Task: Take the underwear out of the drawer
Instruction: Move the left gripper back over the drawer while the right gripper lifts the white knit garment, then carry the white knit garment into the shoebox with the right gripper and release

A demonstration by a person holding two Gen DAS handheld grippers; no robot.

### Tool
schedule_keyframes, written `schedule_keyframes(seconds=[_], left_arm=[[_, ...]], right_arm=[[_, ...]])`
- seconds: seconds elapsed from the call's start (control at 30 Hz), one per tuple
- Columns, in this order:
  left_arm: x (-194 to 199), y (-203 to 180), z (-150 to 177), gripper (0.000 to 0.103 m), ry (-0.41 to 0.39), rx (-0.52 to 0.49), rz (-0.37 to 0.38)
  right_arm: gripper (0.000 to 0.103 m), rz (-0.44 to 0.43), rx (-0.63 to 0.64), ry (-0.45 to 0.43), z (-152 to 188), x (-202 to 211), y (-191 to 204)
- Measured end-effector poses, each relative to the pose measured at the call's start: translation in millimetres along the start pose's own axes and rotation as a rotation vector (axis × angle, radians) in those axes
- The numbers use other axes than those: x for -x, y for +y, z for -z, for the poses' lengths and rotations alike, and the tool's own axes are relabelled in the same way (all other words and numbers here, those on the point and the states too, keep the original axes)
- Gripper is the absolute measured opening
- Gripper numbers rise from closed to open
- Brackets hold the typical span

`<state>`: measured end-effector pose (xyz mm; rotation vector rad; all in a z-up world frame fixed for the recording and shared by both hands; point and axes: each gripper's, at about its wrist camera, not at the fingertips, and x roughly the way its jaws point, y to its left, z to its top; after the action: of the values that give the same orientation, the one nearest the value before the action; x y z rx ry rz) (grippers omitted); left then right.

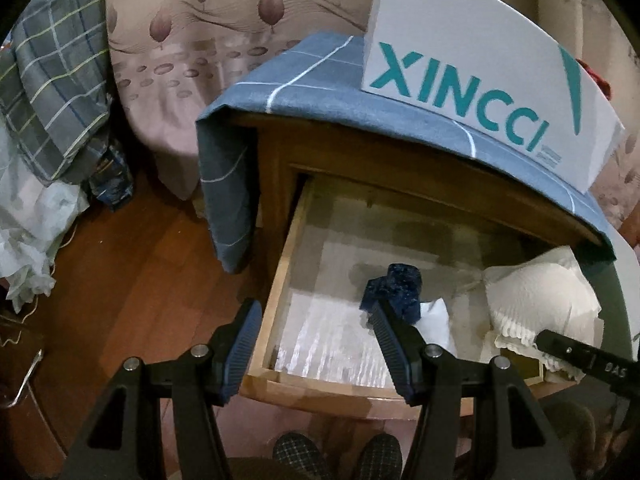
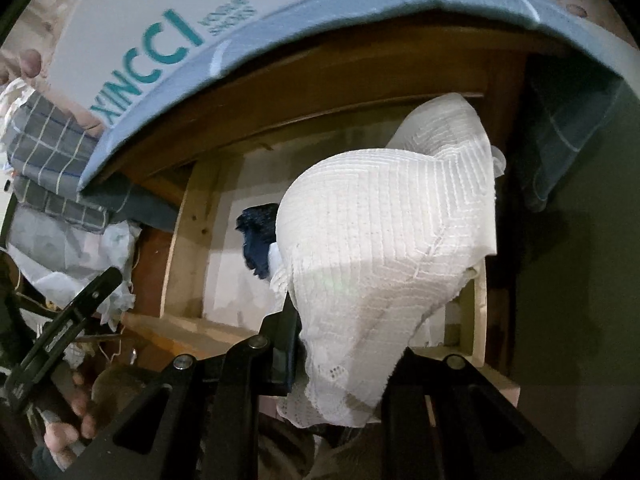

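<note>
The wooden drawer (image 1: 276, 280) of a bedside cabinet stands pulled out, lined with pale paper. White lace-edged underwear (image 2: 380, 260) hangs bunched above the drawer's right side, with my right gripper (image 2: 340, 360) shut on its lower edge; the cloth hides one finger. In the left wrist view the same underwear (image 1: 540, 296) shows at the right, with the right gripper (image 1: 576, 354) under it. A dark blue rolled item (image 1: 396, 288) and a small white folded piece (image 1: 436, 316) lie on the drawer floor. My left gripper (image 1: 315, 306) hovers open over the drawer's front left corner, nothing between its fingers.
A blue checked cloth (image 1: 320, 92) covers the cabinet top, and a white box (image 1: 460, 72) lettered XINCCI stands on it. A bed with a pink leaf-print sheet (image 1: 180, 92) lies behind. Grey checked bedding (image 1: 56, 92) and crumpled white plastic (image 1: 28, 232) sit at the left, above a wooden floor (image 1: 140, 272). Slippers (image 1: 336, 456) show below.
</note>
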<state>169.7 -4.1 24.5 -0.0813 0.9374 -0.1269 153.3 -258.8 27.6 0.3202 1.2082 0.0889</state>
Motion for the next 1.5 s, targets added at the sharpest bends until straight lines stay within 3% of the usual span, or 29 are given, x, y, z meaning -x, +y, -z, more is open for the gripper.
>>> schedule_keyframes(seconds=[0.4,0.63,0.87,1.1,1.33,1.5], left_arm=[[-4.3,7.6,-1.9,0.059,0.013,0.045,0.032],[-6.1,18.8,-1.5,0.059,0.019,0.108,0.053],[-5.0,18.0,-1.2,0.059,0.015,0.103,0.051],[-5.3,16.6,-1.0,0.059,0.014,0.103,0.049],[-4.6,13.3,-1.0,0.059,0.007,0.084,0.037],[-4.1,9.8,-0.4,0.059,0.003,0.069,0.026]], right_arm=[[0.016,-0.035,0.054,-0.045,17.3,56.5,26.5],[0.016,-0.071,0.075,-0.117,16.5,107.3,46.4],[0.016,-0.093,0.139,-0.196,8.6,158.3,76.4],[0.016,-0.105,0.203,-0.291,-22.5,198.8,111.9],[0.016,-0.127,0.242,-0.400,-79.3,232.8,144.6],[0.016,-0.130,0.263,-0.426,-124.9,234.6,165.0]])
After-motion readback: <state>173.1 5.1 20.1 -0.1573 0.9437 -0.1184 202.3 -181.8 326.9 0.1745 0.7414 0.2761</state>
